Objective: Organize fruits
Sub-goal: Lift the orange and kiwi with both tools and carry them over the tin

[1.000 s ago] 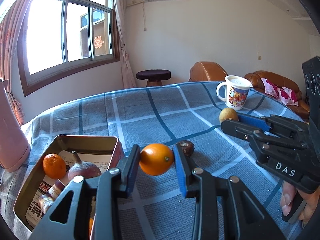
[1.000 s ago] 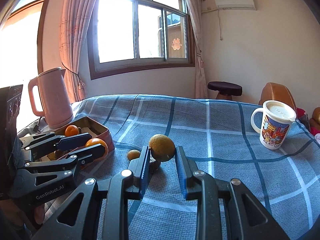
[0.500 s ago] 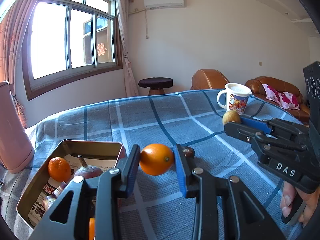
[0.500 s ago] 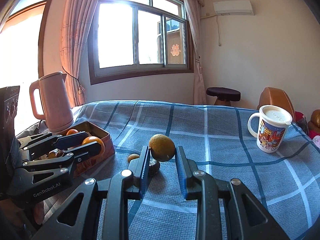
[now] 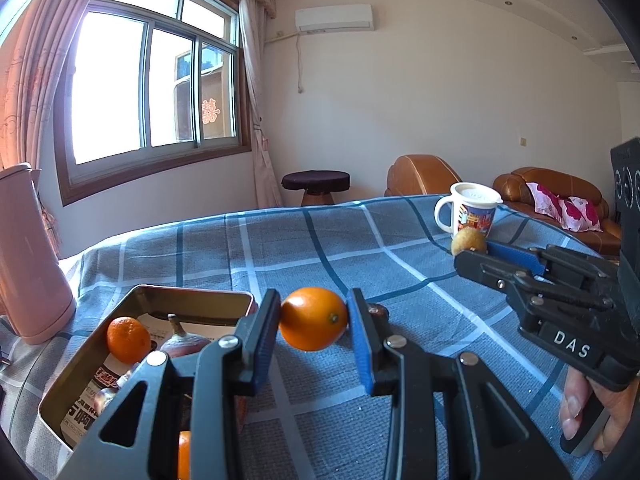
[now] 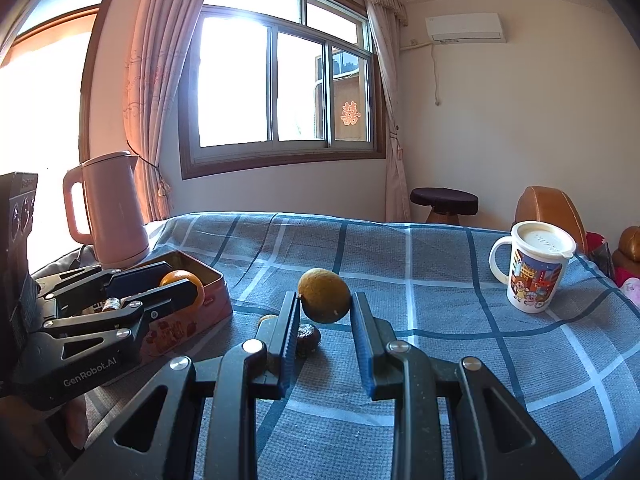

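Observation:
My left gripper (image 5: 313,320) is shut on a bright orange (image 5: 313,318) and holds it above the cloth, just right of an open metal tin (image 5: 188,295). The tin holds a small mandarin (image 5: 128,339), a purple fruit (image 5: 182,344) and other items. My right gripper (image 6: 324,304) is shut on a yellow-brown fruit (image 6: 325,295) and holds it above the cloth; it also shows in the left wrist view (image 5: 469,240). A dark brown fruit (image 6: 307,335) and a small yellow fruit (image 6: 267,319) lie on the cloth below it.
A blue checked cloth (image 6: 440,264) covers the table. A pink kettle (image 6: 108,216) stands behind the tin at the left. A white lidded mug (image 6: 534,266) stands at the right. A stool and brown sofas are beyond the table.
Both grippers have risen and tilted up a little with their fruits still held. The left gripper's orange now sits slightly further over toward the tin's edge.

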`<state>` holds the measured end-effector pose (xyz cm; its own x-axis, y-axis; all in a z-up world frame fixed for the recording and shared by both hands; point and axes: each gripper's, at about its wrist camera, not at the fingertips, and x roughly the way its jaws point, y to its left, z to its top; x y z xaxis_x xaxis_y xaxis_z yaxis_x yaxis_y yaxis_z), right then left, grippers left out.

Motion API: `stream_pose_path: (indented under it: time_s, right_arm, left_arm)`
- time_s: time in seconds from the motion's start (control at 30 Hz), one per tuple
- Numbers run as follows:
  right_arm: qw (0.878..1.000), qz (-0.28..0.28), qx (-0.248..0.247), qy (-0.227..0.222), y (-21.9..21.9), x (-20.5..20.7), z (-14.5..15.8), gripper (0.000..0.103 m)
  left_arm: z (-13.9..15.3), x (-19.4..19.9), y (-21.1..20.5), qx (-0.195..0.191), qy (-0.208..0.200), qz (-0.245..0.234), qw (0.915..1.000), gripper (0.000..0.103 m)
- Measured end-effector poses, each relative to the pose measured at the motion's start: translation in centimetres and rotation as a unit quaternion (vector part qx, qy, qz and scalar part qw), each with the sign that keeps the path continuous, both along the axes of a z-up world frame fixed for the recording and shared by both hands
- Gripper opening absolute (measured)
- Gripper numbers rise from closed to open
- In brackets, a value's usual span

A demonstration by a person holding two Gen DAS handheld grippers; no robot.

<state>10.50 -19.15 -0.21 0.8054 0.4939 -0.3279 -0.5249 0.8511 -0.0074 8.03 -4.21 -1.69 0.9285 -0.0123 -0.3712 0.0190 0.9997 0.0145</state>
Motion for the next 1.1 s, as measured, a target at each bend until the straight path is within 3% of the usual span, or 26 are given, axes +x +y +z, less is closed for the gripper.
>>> stream_pose_path:
  time_s: [0.47, 1.1]
  right_arm:
    - [1.0, -0.003, 0.001, -0.031, -0.3, -1.6, 0.3, 0.028]
    - [0.999, -0.021, -0.013, -0.034, 1.0, -2.7, 0.4, 0.028]
  left_arm:
    - [0.2, -1.0, 0.4, -0.012, -0.015, -0.005, 0.9998, 0.036]
    - [0.3, -2.0, 1.0, -0.025, -0.01, -0.025, 0.9993, 0.036]
